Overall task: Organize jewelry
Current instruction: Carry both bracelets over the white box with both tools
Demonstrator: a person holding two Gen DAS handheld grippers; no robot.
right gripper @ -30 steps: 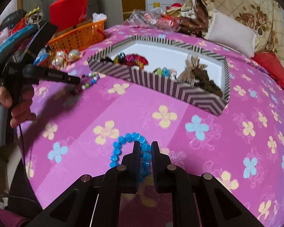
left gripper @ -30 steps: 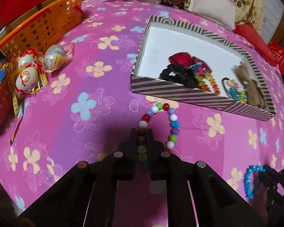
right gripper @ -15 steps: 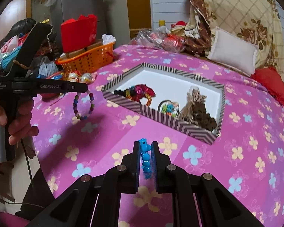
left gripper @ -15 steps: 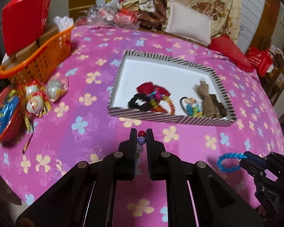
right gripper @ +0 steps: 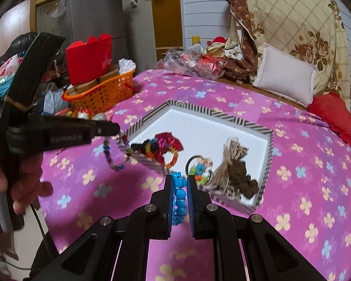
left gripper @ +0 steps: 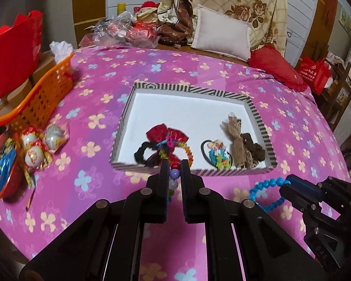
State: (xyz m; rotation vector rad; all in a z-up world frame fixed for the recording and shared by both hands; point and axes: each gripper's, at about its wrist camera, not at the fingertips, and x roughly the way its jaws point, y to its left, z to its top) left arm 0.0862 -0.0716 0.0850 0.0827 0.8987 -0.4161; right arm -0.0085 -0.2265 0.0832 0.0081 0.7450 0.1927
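Note:
My left gripper [left gripper: 175, 164] is shut on a multicoloured bead bracelet [left gripper: 174, 174], held in the air just short of the near wall of the striped box [left gripper: 189, 89]. In the right wrist view the left gripper [right gripper: 117, 128] shows with that bracelet [right gripper: 110, 157] hanging from it. My right gripper [right gripper: 179, 178] is shut on a blue bead bracelet [right gripper: 179, 194], also lifted, before the box's [right gripper: 268, 159] near wall. The blue bracelet [left gripper: 266, 192] shows in the left wrist view too. The box holds scrunchies [left gripper: 166, 140], hair ties [left gripper: 216, 154] and a brown bow [left gripper: 236, 138].
An orange basket [left gripper: 35, 96] with a red box stands at the left. Wrapped eggs [left gripper: 35, 149] and a red bowl [left gripper: 2, 171] lie near it. Pillows [left gripper: 222, 32] and plastic bags [left gripper: 119, 28] are at the back of the pink flowered cloth [left gripper: 199, 70].
Both grippers have lifted their bracelets off the cloth and risen higher. The view has pulled up and tilted toward the box.

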